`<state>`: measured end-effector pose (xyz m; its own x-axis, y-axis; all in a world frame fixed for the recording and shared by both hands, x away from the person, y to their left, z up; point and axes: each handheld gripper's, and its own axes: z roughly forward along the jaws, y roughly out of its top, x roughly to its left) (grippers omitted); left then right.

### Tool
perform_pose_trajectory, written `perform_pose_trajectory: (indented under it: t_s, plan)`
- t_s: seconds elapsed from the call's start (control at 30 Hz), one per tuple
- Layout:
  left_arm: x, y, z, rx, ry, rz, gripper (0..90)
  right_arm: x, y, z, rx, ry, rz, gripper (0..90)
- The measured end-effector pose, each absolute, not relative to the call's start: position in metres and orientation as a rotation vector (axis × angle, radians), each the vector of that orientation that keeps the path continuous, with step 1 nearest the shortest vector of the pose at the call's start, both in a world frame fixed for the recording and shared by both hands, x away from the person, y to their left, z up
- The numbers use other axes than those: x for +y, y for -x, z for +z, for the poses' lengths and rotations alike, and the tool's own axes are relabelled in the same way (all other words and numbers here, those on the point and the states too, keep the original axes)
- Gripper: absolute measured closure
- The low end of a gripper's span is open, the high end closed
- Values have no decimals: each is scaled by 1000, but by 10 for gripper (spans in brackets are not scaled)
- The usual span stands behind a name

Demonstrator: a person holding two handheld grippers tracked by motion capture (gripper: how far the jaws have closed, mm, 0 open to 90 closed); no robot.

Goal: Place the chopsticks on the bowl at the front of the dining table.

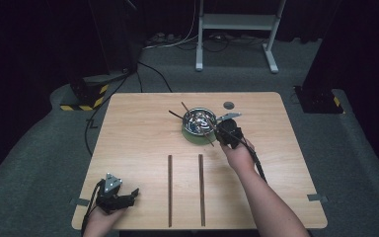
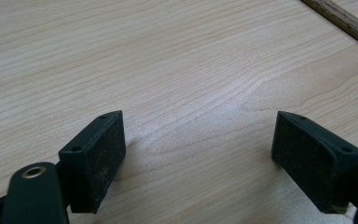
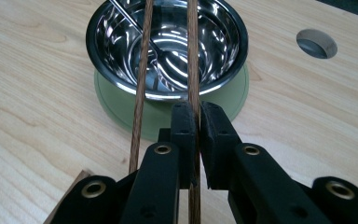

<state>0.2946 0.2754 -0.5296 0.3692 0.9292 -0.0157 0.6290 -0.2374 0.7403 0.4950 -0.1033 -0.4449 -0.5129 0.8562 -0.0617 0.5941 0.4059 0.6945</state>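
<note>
Right tool (image 3: 196, 140) clamped on chopstick (image 3: 192, 56) over unlabelled steel bowl (image 3: 102, 51); left tool (image 2: 198, 158) agape.

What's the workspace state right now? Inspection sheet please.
Surface: pale wooden table, round hole near the far edge.
Job's things: shiny steel bowl on a green round mat, spoon inside; two thin brown wooden chopsticks across the bowl, one clamped, the other loose beside it.
Clutter: two dark wooden strips lying parallel on the near side.
Grippers: right tool shut on a chopstick; left tool open, empty.
Cables: black leads on the floor.
Surroundings: grey carpet, white stand legs.
</note>
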Motion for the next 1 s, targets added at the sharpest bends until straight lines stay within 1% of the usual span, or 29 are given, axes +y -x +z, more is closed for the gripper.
perform_pose_trajectory:
  t_s: [0.4, 0.63, 1.0]
  plan:
    - [276, -295, -530, 1337, -1968, 575, 173, -92, -519, -440, 2260, -1254, 869, 840]
    - [276, -295, -530, 1336, -1963, 577, 173, -71, -538, -433, 2263, -1212, 858, 840]
    - [276, -295, -530, 1337, -1964, 569, 173, -47, -561, -435, 2280, -1217, 838, 839]
